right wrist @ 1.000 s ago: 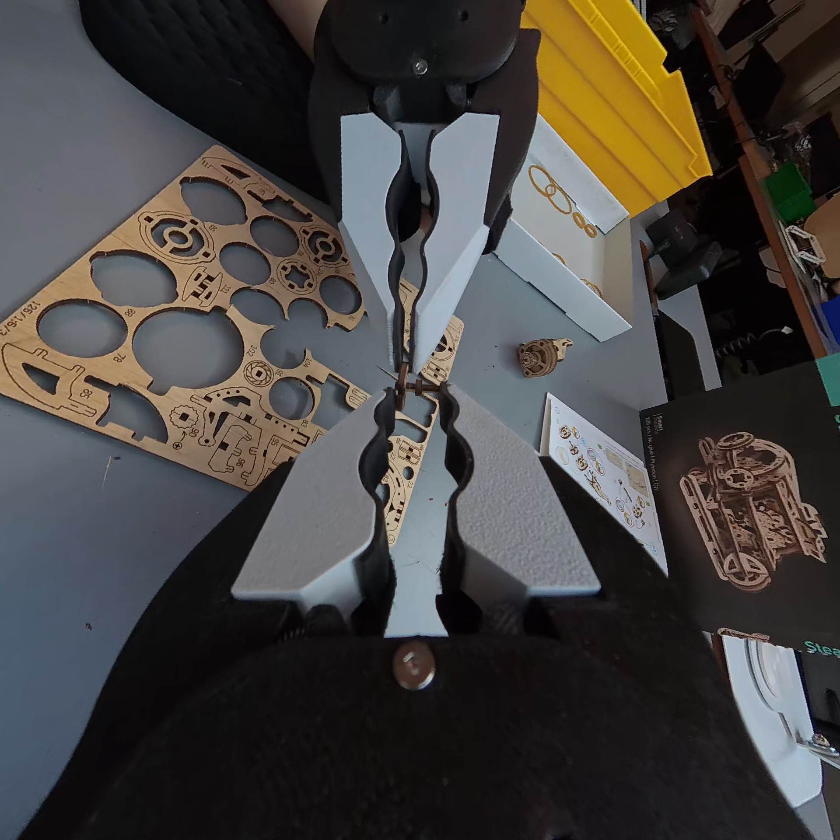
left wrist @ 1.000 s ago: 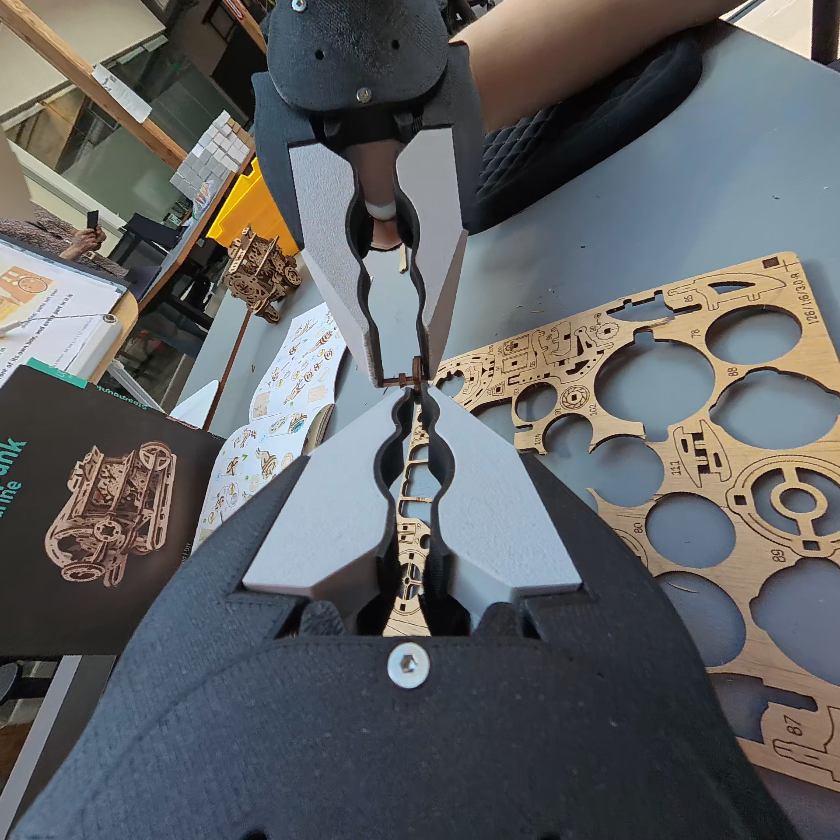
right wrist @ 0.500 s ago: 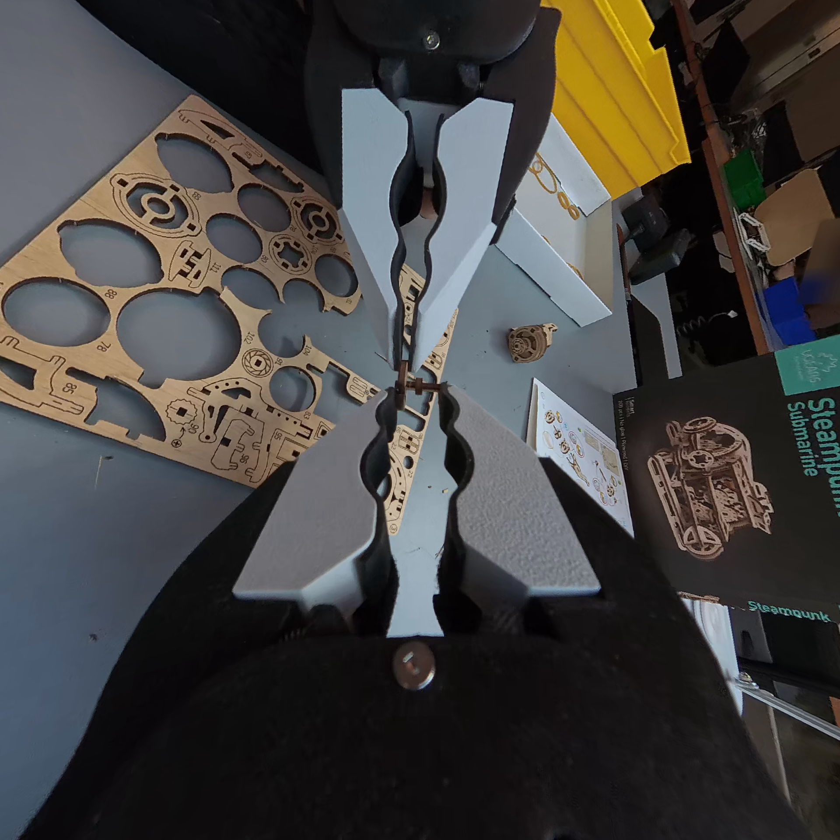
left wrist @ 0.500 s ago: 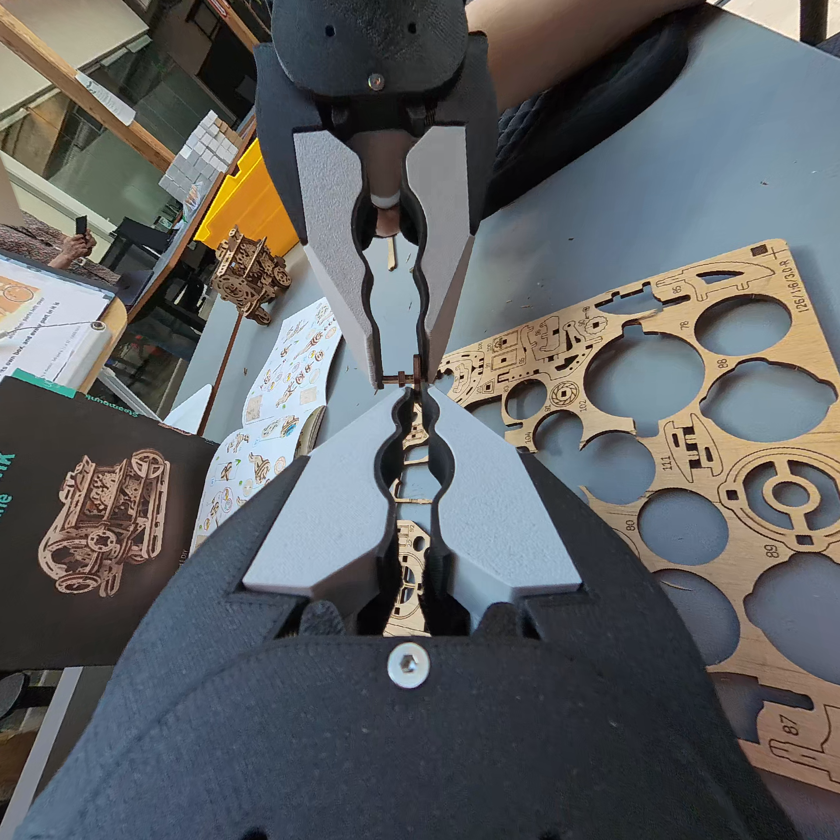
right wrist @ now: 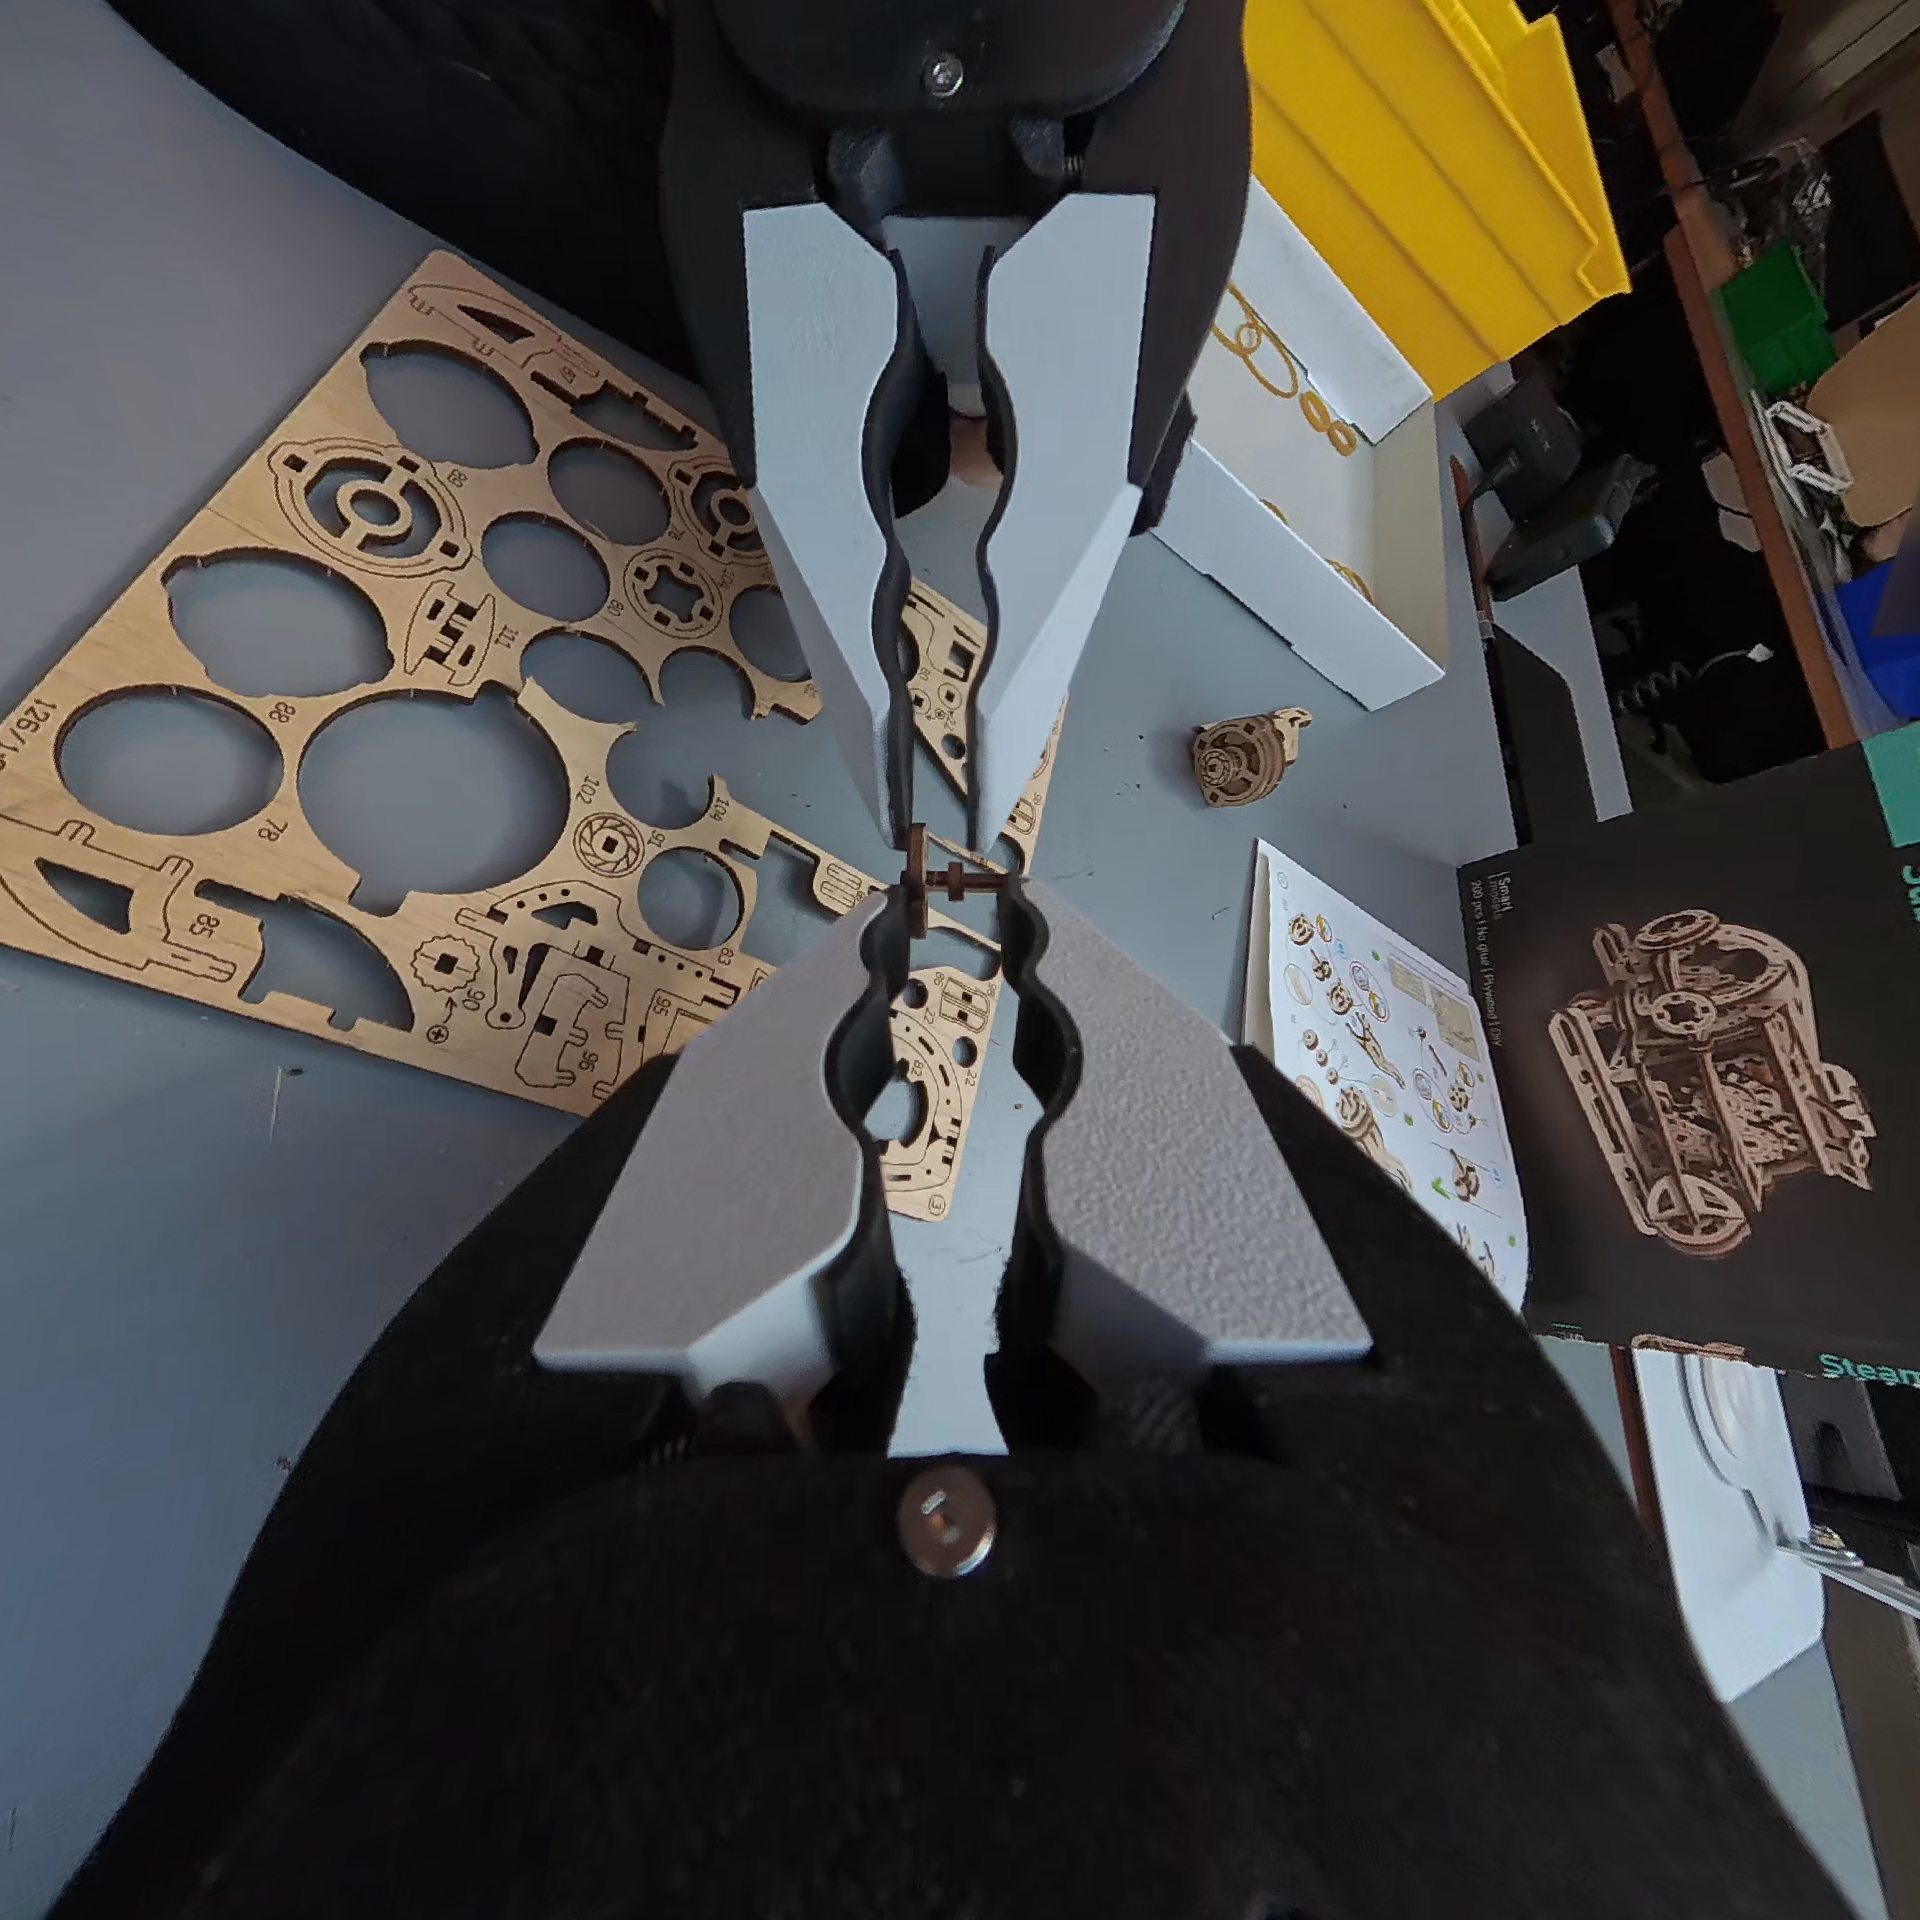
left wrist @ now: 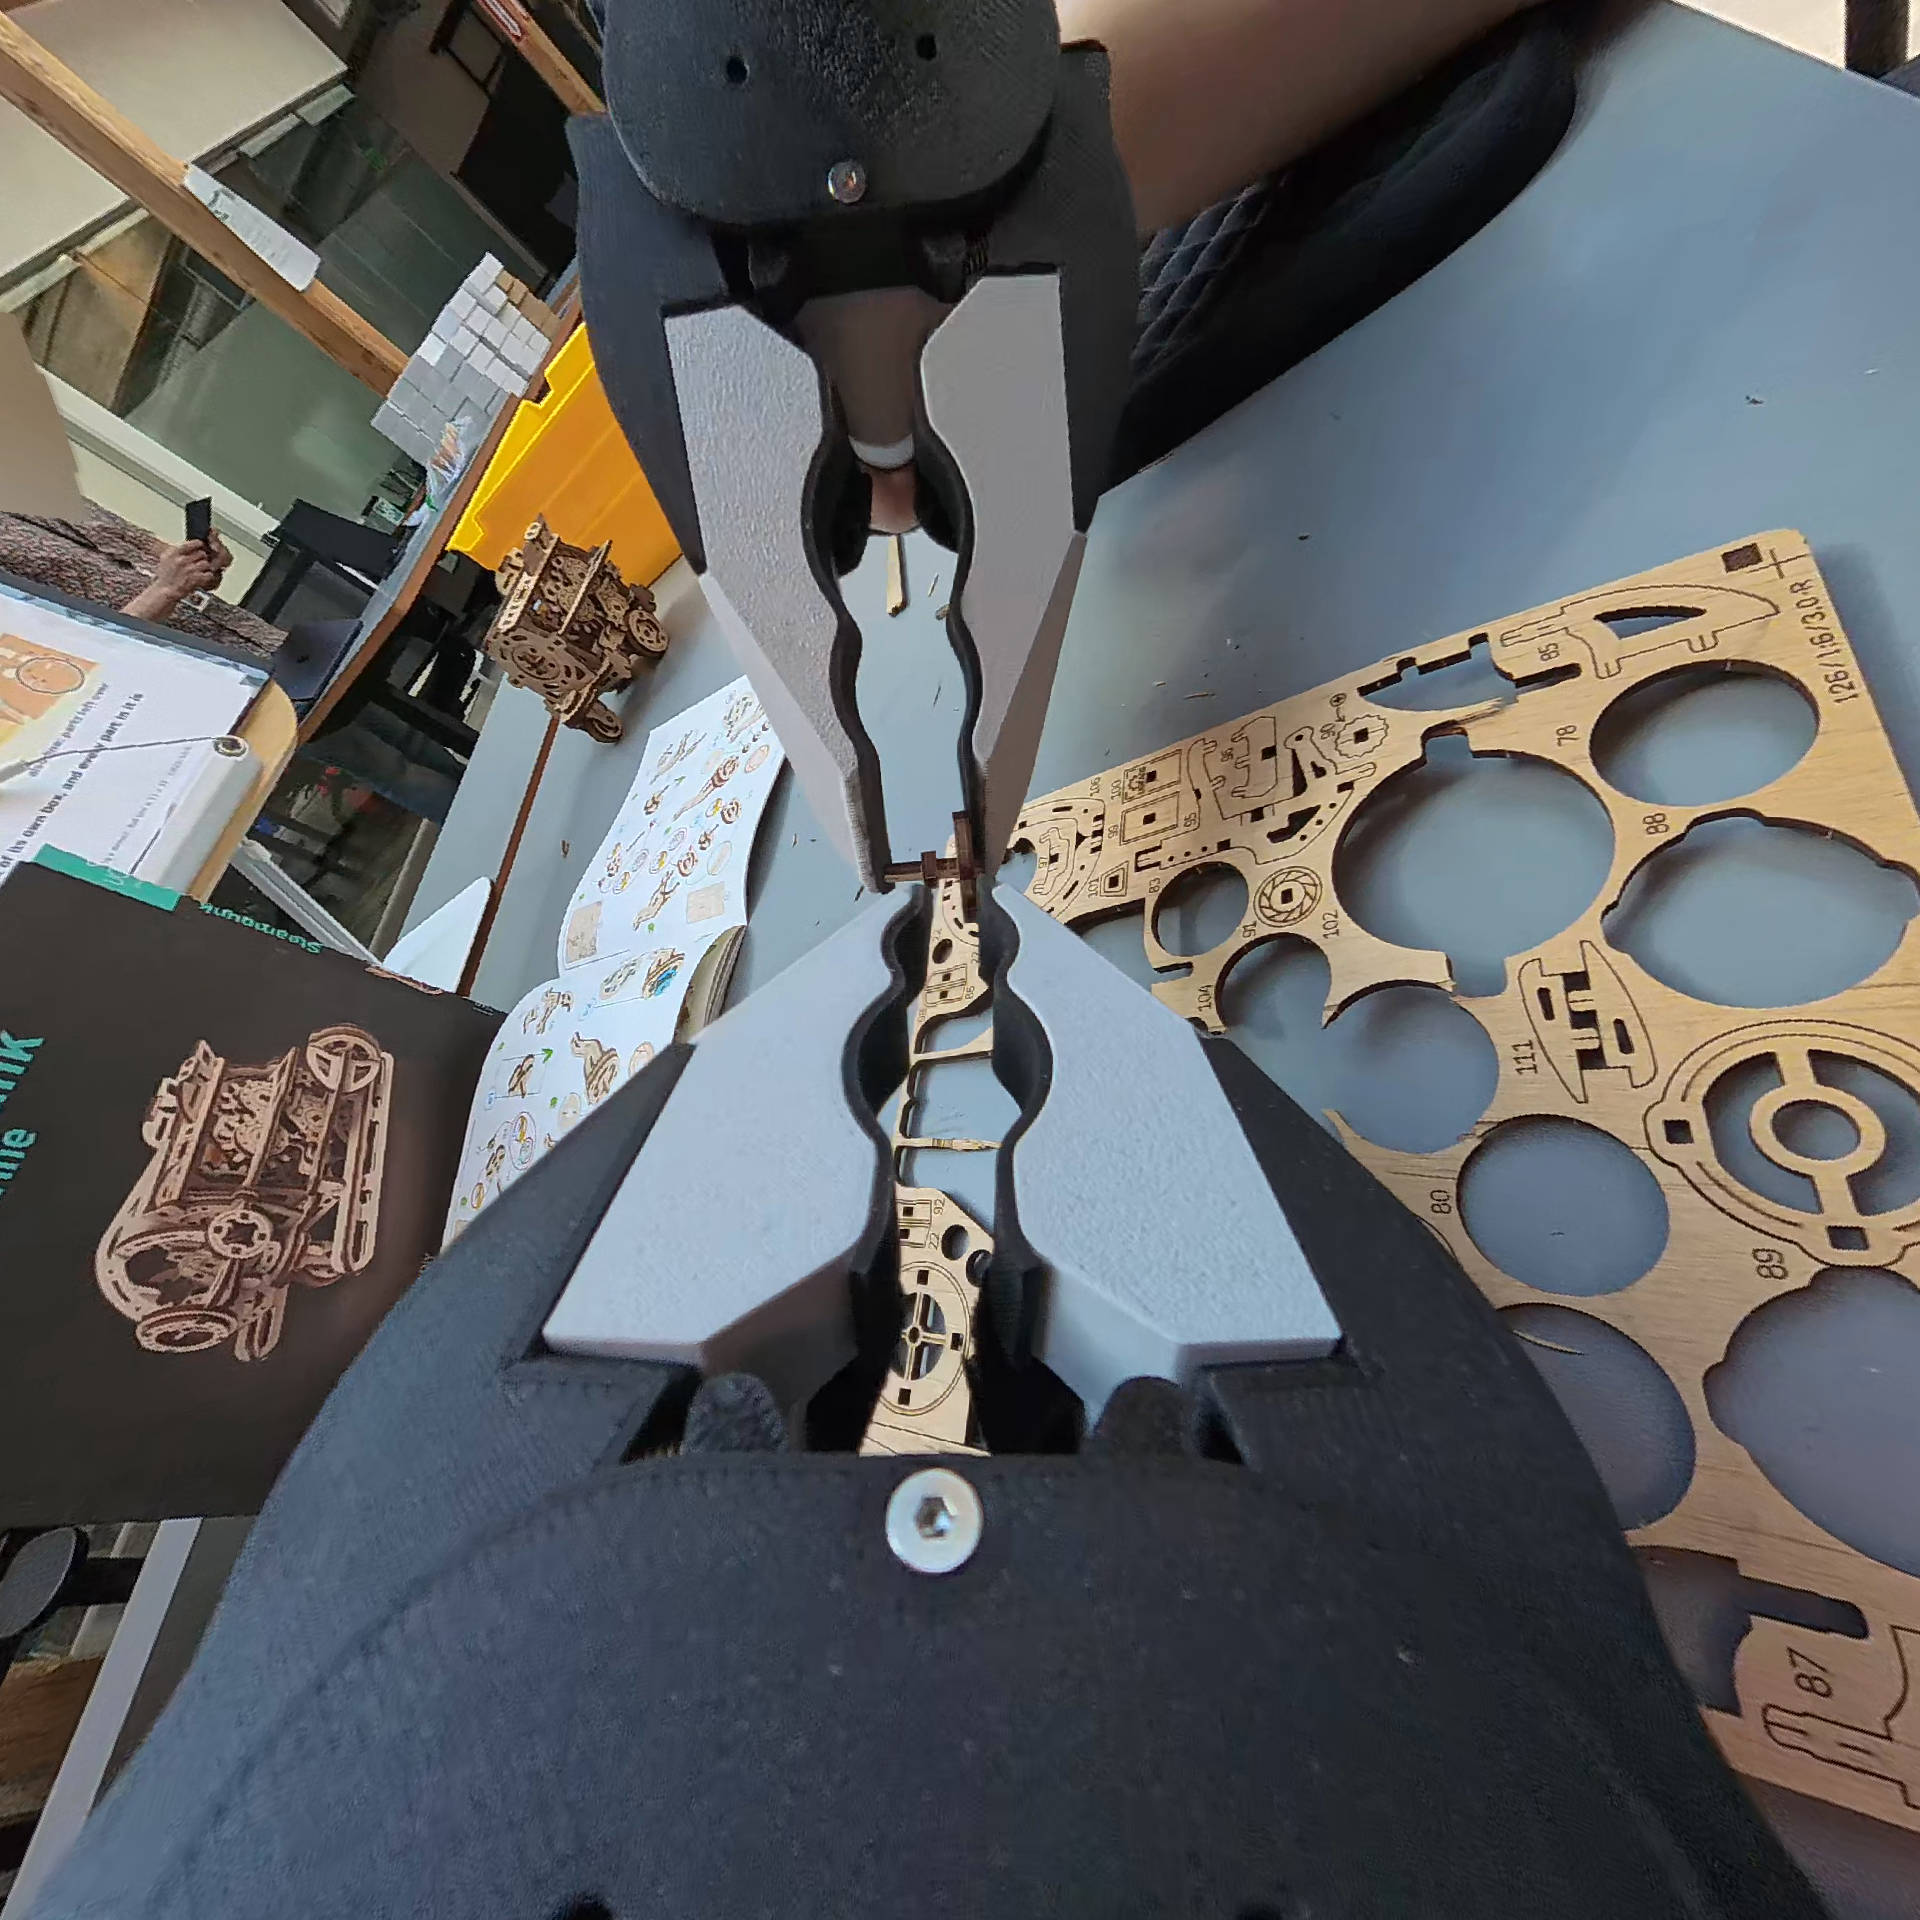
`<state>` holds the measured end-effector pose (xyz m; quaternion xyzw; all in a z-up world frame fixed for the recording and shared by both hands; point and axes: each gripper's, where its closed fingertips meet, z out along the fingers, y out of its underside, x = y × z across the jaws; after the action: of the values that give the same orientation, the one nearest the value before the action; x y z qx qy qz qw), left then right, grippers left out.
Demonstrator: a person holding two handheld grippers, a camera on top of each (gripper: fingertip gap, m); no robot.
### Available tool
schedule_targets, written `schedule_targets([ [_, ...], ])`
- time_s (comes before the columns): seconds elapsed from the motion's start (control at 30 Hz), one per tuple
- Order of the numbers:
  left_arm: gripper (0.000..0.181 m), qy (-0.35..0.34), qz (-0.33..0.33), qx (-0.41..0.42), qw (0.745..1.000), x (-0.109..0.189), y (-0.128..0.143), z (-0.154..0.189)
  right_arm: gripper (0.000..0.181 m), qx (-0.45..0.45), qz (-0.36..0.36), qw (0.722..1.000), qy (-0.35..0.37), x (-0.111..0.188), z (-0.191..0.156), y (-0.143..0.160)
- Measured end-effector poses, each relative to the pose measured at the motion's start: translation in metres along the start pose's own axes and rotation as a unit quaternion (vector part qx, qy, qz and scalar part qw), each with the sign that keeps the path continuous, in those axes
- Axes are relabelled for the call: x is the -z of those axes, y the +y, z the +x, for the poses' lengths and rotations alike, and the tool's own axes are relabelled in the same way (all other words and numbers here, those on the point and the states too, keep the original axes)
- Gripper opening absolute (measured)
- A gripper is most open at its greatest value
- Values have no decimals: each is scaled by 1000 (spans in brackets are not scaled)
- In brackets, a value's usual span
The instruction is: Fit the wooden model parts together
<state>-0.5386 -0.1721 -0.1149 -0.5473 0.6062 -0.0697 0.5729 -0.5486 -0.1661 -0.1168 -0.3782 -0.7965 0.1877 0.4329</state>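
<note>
Two grippers are met tip to tip above a grey table (left wrist: 1455,436). In the left wrist view the left gripper (left wrist: 948,896) is seen nearest, its fingers drawn almost together at the tips and pinching a small wooden disc part (left wrist: 963,837) edge-on. Directly opposite, the right gripper (left wrist: 930,862) is seen with its fingers set a little wider, clamped across the ends of a short wooden axle part (left wrist: 914,868). In the right wrist view the same joint is seen from the other side: the axle (right wrist: 961,878) is spanned between the right gripper's (right wrist: 951,883) fingertips, and the disc (right wrist: 916,878) stands upright at its left end, held by the left gripper (right wrist: 935,831). The two parts appear touching, with the disc seemingly threaded onto the axle; whether it is fully seated cannot be told at this size. The fit is judged begun but probably not pressed home, so a final push along the axle is likely left. Just below, a laser-cut plywood sheet (left wrist: 1558,935) lies flat, many of its parts already punched out, many others not yet removed. Farther off, an open instruction booklet (left wrist: 665,894) and a dark kit box (left wrist: 208,1143) are noted, with a small finished subassembly (right wrist: 1242,756), a white tray (right wrist: 1340,520), a built wooden model (left wrist: 571,634) and yellow bins (right wrist: 1455,166) beyond.
</note>
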Motion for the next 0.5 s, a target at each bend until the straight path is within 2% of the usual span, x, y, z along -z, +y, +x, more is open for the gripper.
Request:
schedule_targets([
  [0.1,19,-8,4,27,1000,0,-1,-6,16,-12,22,1000,-8,2,-1,-4],
  [0.4,25,41,26,53,997,1,-5,7,16,0,45,998,-47,2,-16,-10],
  [0.5,22,57,30,55,996,1,-6,12,16,-2,48,997,-56,2,-19,-10],
])
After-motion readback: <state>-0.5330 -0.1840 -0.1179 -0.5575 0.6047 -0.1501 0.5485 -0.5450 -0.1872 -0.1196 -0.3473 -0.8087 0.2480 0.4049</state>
